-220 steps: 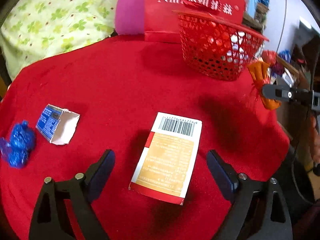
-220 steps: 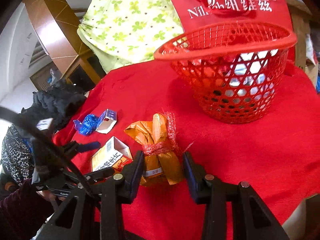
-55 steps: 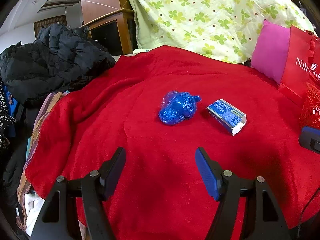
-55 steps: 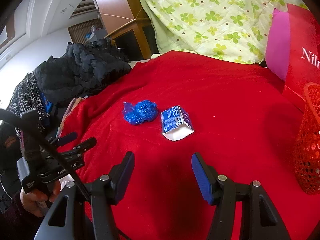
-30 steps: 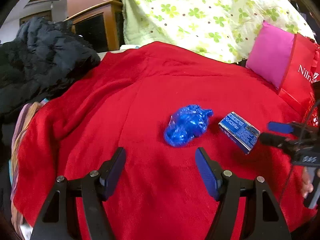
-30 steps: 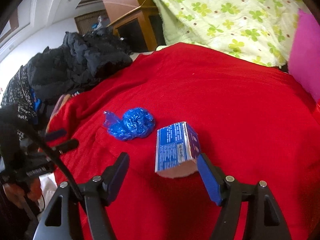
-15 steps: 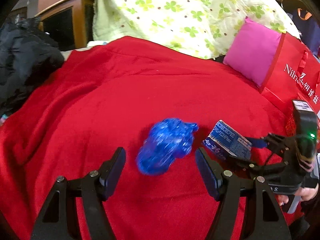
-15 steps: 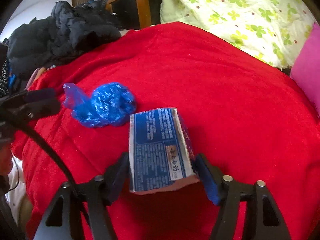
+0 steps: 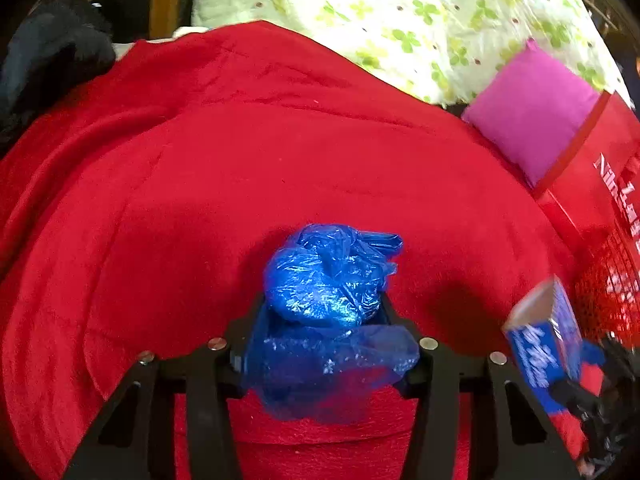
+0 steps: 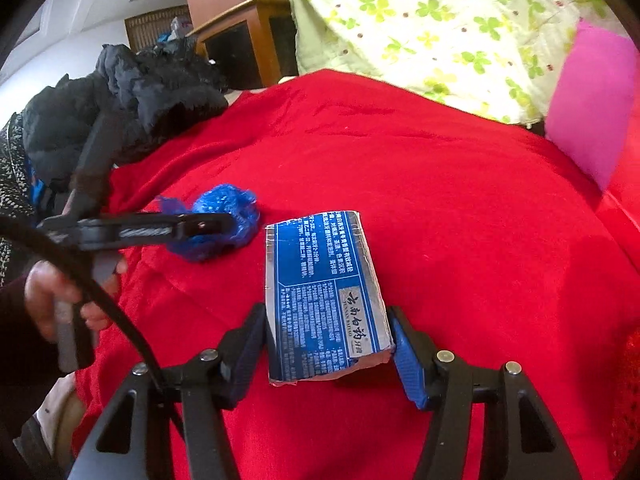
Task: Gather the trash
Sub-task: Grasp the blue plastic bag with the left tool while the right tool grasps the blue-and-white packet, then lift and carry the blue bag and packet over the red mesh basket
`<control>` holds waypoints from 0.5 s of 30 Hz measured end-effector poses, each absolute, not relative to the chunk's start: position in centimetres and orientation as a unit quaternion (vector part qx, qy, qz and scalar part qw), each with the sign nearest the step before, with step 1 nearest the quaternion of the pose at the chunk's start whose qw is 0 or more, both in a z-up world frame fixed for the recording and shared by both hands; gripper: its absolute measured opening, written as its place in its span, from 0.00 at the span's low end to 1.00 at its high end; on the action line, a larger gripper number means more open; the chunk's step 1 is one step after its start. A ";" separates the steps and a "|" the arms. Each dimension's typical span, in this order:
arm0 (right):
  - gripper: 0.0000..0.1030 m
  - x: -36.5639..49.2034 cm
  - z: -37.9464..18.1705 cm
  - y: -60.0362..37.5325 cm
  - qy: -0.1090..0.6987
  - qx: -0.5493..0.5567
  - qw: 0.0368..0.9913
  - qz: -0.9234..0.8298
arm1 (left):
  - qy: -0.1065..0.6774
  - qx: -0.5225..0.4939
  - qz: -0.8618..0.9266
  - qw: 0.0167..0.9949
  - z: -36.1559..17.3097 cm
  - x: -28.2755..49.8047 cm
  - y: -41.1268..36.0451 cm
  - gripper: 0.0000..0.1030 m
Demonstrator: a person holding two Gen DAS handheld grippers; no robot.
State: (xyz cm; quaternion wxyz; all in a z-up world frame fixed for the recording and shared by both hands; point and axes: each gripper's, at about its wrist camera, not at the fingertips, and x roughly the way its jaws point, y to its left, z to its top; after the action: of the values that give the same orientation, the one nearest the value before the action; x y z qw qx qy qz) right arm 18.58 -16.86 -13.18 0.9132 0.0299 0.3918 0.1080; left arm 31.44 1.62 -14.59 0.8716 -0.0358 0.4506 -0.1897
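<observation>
- One blue carton [image 10: 326, 300] sits between the fingers of the right gripper [image 10: 328, 344] — both pads press its sides, and the jaws are closing on it. It is lifted off the red blanket [image 10: 440, 200], tilted, its torn open end toward the camera.
- The carton's blue face carries white Chinese print in several lines, too small to read; a silver strip along one edge bears larger Chinese characters and small Latin lettering under them that I cannot make out.
- From the left wrist view the same carton [image 9: 548, 344] shows at the right edge, blurred, in the right gripper's jaws.
- One crumpled blue plastic bag [image 9: 328, 276] lies on the blanket, between the fingers of the left gripper [image 9: 324, 320]. The jaws are closing around it, and the bag fills the gap, its loose film spilling back over the fingers — the pads look to be squeezing it.
- From the right wrist view the bag [image 10: 224, 212] sits beside the carton, with the left gripper reaching in over it and a hand [image 10: 60, 300] holding the handle.
- One red paper bag [image 9: 600, 184] stands at the right edge; its white lettering begins "Nil", the rest cut off.
- One red mesh basket [image 9: 604, 280] sits just in front of that bag, only partly visible.
- One pink cushion [image 9: 532, 108] leans against a green-flowered quilt [image 9: 400, 12].
- One heap of black clothing [image 10: 132, 96] lies at the blanket's far left.
</observation>
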 end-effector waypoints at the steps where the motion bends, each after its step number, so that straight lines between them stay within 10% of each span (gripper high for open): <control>1: 0.61 18.1 -13.0 -16.9 0.390 0.033 0.914 0.107 | 0.450 -0.037 -0.183 0.873 -14.5 31.2 1.6 0.47; 15: 0.61 9.2 -8.5 -20.1 0.341 0.058 0.934 0.091 | 0.361 0.027 -0.109 0.926 -6.5 20.0 -1.0 0.47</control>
State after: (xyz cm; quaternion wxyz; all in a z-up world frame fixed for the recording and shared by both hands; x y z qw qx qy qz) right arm 9.24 -20.09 -8.46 0.9338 0.0582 0.3412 0.0906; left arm 20.02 -0.96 -6.47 0.9256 0.0269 0.3614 -0.1091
